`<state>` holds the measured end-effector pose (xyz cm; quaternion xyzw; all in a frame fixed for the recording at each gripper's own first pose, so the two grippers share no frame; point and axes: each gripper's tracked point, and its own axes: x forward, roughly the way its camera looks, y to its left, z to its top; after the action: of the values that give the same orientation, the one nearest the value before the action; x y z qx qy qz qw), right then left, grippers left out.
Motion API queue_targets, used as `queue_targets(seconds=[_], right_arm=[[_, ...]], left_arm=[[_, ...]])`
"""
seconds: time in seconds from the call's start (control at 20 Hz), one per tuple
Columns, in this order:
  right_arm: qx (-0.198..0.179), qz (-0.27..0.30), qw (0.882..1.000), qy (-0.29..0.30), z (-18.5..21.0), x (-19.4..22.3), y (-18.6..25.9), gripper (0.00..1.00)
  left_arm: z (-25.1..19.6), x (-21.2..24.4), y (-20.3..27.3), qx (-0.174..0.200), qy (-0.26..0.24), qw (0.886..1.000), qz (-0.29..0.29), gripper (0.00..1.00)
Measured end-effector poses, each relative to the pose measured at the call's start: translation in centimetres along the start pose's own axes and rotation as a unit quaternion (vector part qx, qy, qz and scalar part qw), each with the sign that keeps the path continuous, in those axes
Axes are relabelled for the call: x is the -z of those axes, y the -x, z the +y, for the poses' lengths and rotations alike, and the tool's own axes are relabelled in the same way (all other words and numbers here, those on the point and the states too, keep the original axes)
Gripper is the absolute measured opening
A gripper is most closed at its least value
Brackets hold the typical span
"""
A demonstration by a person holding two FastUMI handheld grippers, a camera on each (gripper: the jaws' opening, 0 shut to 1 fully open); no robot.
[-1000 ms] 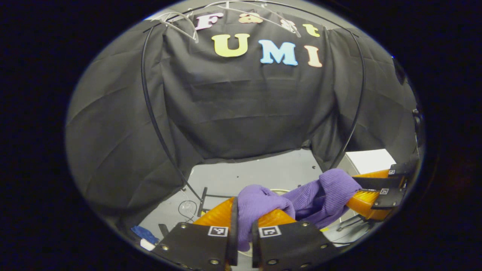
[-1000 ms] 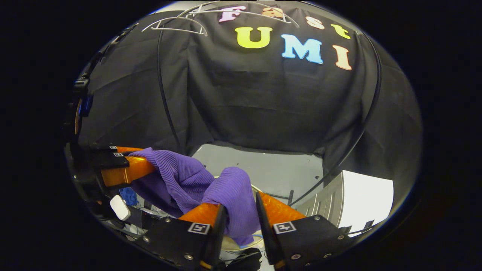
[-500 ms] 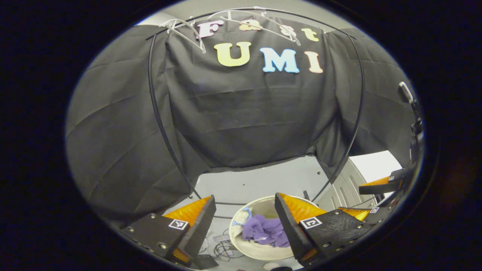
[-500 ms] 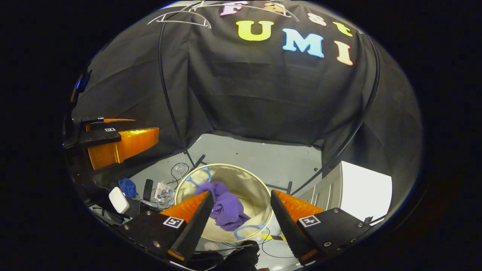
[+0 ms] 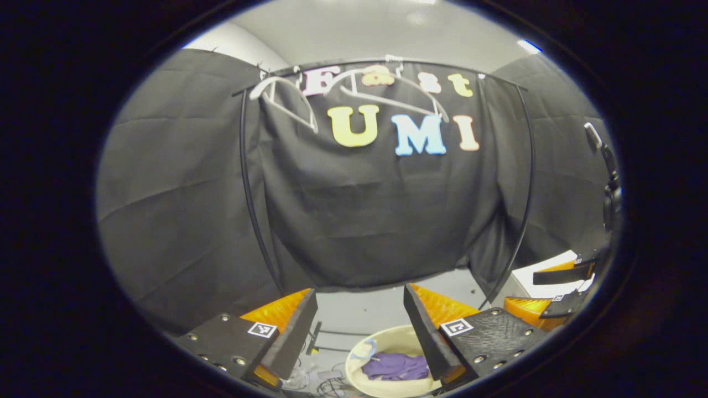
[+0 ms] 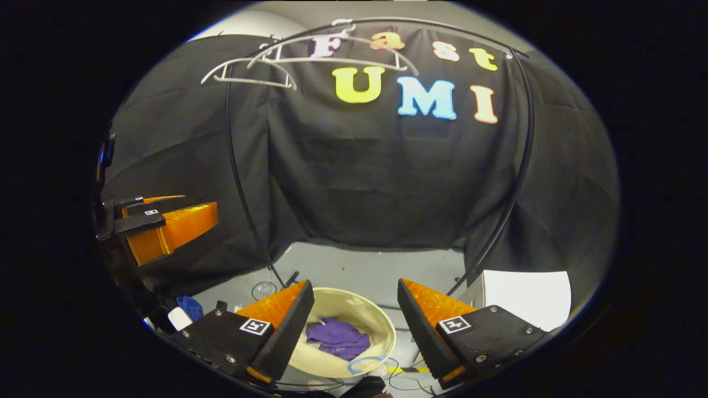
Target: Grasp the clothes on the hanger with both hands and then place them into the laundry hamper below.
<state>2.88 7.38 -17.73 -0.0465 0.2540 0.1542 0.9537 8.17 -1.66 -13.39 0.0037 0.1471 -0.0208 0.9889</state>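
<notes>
Your left hand-held gripper (image 5: 358,326) and right hand-held gripper (image 6: 355,323) both gape wide, holding nothing. The purple clothes (image 6: 337,338) lie in the hamper (image 6: 354,307). Dip low and you could tip it.

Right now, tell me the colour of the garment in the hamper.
Purple garment, lying in the cream hamper; clearest in the right gripper view.

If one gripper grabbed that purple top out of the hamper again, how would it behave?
The purple garment lies crumpled in the laundry hamper, so it is probably floppy and would drape and trail from a single pinch. Its fabric looks soft, likely light and not fragile. It should not roll, though a loose fold might slip out.
</notes>
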Motion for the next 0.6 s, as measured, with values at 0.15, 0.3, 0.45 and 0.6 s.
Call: queue_targets(seconds=[0.15, 0.3, 0.45, 0.6], right_arm=[[0.015, -0.06, 0.998, -0.006, -1.1, -4.6, 2.2, 0.94], [0.03, -0.105, 0.994, -0.012, -2.4, -7.9, 4.3, 0.94], [0.043, -0.139, 0.989, -0.017, -3.6, -10.8, 6.4, 0.93], [0.056, -0.168, 0.984, -0.026, -4.6, -13.1, 9.1, 0.93]], left_arm=[[1.1, -5.5, 1.8, -0.005, 0.0, 0.999, -0.049, 0.97], [1.5, -10.3, 4.2, -0.007, 0.007, 0.996, -0.091, 0.97], [1.3, -13.6, 5.3, -0.006, 0.012, 0.991, -0.132, 0.97], [1.8, -15.5, 7.0, -0.005, 0.016, 0.988, -0.153, 0.97]])
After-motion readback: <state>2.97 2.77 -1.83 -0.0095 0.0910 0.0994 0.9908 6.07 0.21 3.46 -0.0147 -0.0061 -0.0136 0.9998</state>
